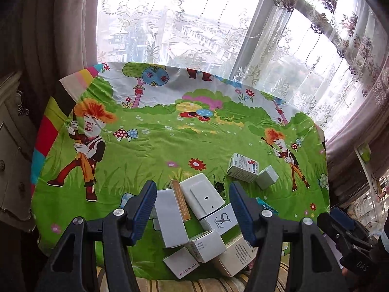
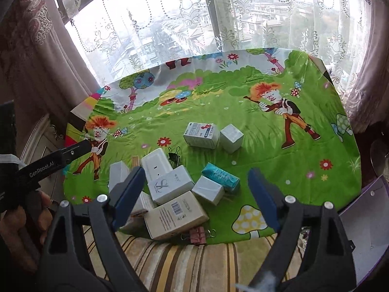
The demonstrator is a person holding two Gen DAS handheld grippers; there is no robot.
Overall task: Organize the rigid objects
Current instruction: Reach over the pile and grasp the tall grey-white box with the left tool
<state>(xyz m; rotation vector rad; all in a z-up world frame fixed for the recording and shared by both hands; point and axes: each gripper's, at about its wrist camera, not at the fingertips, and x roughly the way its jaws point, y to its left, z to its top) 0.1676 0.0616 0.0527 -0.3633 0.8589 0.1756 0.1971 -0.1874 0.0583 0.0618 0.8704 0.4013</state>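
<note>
Green cartoon cloth (image 2: 218, 112) covers the worktop, and the boxes are split across it. Near the front edge sits a jumbled pile of white cartons: a long white box (image 1: 203, 198) leaning over a logo box (image 2: 171, 186), a barcode box (image 2: 176, 215) at the very edge, a slim orange-sided box (image 1: 180, 200), and a teal packet (image 2: 220, 177) just beside a small white cube (image 2: 207, 189). Further back, well apart from the pile, a printed medicine box (image 2: 201, 135) lies touching a pale cube (image 2: 231, 137). A black binder clip (image 2: 173, 157) rests between the 2 groups; a pink clip (image 2: 198, 234) sits at the cloth's front edge.

Left gripper (image 1: 193, 215) hangs over the pile, jaws parted, pads touching nothing. Right gripper (image 2: 195, 198) hovers spread wide above the front of the pile, grasping nothing. Lace curtains (image 2: 170, 24) hang behind.
</note>
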